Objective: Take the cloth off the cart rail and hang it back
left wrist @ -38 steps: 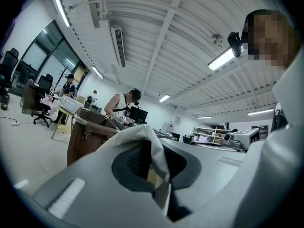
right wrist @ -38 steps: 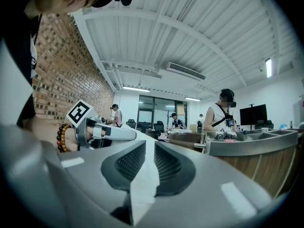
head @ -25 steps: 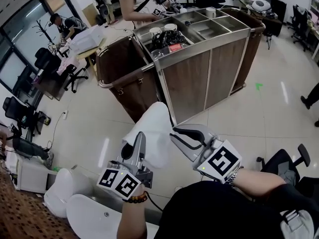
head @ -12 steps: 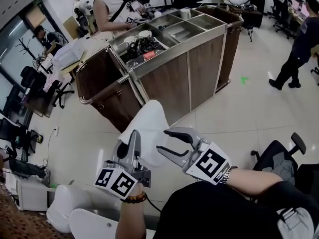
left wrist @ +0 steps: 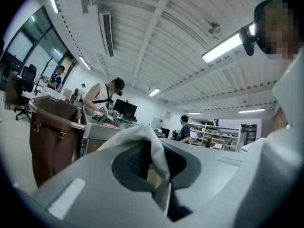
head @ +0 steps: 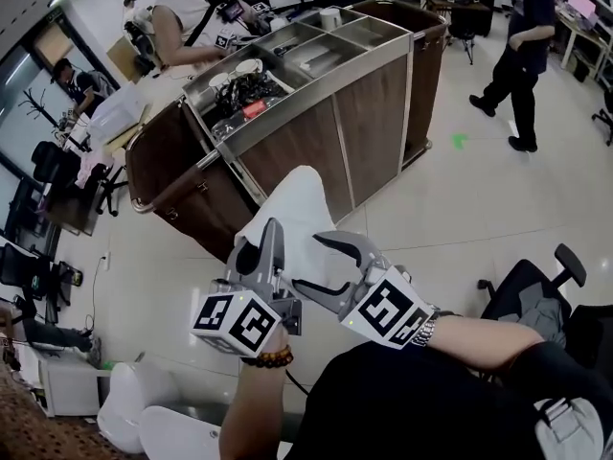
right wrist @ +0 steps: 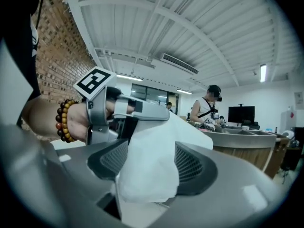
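A white cloth (head: 299,209) hangs in front of me, pinched at one edge by my left gripper (head: 271,244), which is shut on it. In the left gripper view the cloth (left wrist: 142,136) bunches between the closed jaws. My right gripper (head: 308,261) sits just right of the left one. Its jaws have just been opening and stand wide. The cloth (right wrist: 148,148) still lies between them, and the pads do not press it. The cart rail (head: 182,182) is bare, a short way ahead and to the left, above the cart's brown bag (head: 196,214).
The steel-topped cart (head: 374,94) carries trays with cups and cables. One person (head: 187,17) stands at its far side and another (head: 522,36) walks at the right. An office chair (head: 536,290) is at my right, and a white bin (head: 124,396) sits at the lower left.
The right gripper's jaws have opened off the cloth and it has shifted left toward the left gripper. Both grippers and the cloth have moved closer to the cart. A person walked in at the right.
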The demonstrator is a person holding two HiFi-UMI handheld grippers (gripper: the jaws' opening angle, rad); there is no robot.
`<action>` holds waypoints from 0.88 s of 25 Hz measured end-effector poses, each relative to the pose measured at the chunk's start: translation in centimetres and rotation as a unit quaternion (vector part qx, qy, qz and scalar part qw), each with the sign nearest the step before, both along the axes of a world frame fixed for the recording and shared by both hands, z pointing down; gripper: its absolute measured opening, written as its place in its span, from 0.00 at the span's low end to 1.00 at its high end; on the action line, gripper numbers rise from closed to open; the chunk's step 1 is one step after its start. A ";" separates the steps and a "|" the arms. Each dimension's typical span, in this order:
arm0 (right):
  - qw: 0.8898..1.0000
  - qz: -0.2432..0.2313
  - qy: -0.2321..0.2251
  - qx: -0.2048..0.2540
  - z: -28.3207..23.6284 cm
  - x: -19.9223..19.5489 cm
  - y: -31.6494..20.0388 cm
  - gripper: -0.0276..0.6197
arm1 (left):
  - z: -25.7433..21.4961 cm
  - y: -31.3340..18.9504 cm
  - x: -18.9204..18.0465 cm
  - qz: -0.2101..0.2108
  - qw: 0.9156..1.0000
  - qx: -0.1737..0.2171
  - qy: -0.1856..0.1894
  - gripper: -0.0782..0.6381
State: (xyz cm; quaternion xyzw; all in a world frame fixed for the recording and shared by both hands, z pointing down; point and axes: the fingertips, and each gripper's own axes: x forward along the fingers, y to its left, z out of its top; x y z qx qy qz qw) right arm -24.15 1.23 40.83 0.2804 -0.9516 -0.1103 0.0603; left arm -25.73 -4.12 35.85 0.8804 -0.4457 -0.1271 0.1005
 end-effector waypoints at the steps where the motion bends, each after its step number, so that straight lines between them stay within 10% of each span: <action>1: 1.000 0.006 0.002 -0.002 0.3 0.8 -0.3 0.50 | -0.1 -0.2 1.0 0.002 1.000 0.002 -0.007 0.13; 12: 0.998 0.058 -0.004 -0.028 1.0 8.7 -1.6 0.53 | -1.5 -0.6 12.0 0.060 0.992 0.042 -0.104 0.14; 22: 0.984 0.170 -0.044 -0.027 -2.6 20.5 -1.1 0.53 | -4.0 -0.3 20.5 0.170 0.980 0.041 -0.096 0.13</action>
